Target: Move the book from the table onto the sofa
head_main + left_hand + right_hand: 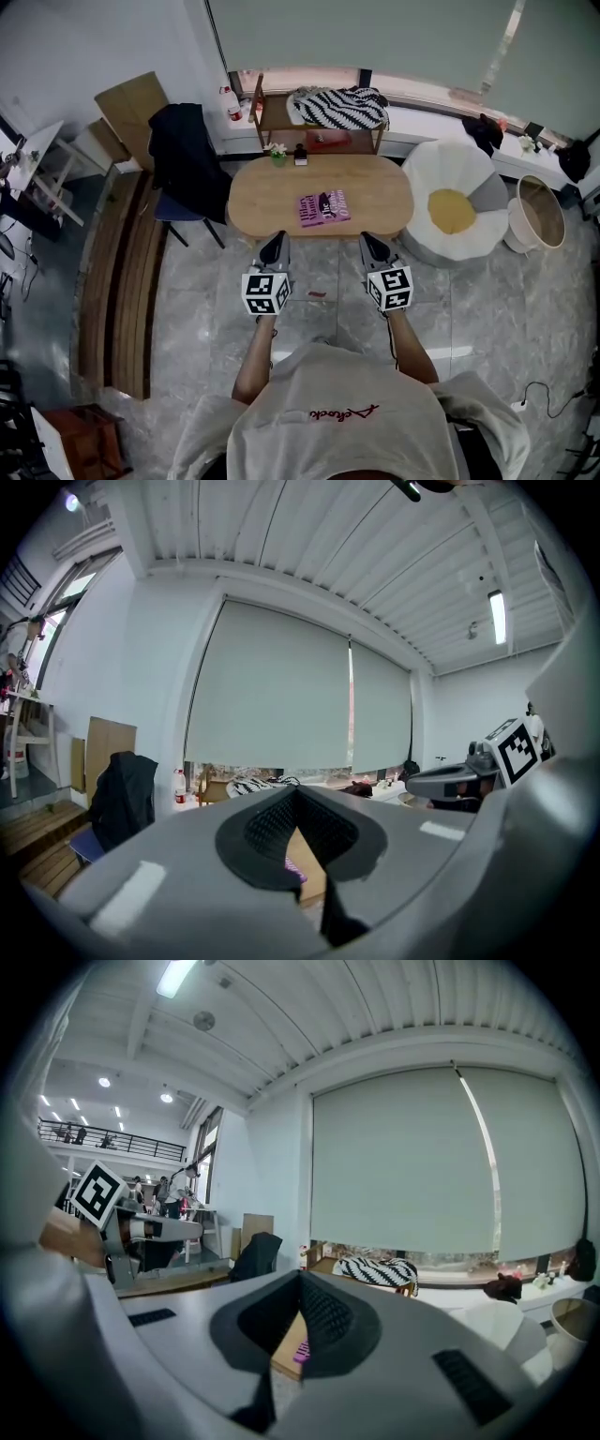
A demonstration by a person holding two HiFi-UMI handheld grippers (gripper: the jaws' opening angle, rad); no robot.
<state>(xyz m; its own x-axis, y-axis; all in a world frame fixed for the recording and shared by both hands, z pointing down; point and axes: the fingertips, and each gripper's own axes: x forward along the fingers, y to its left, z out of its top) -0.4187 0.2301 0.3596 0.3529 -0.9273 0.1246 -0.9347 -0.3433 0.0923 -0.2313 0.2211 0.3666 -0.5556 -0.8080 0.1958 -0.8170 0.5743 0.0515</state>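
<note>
left gripper: jaws together, empty | book: purple, seen below tips, on table | jacket: dark, left

1. A lounge corner set up inside a large open office or studio hall.
2. Lounge: oval light-wood low table, white flower-shaped floor seat with yellow centre, small wooden shelf, grey roller blinds.
3. Hall: ribbed white ceiling, black-railed upper gallery, white desks.

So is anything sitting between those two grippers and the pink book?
Nothing visible does. The left gripper and right gripper hover at the near edge of the table, with only its bare top between them and the book. The small plant stands beyond it.
</note>
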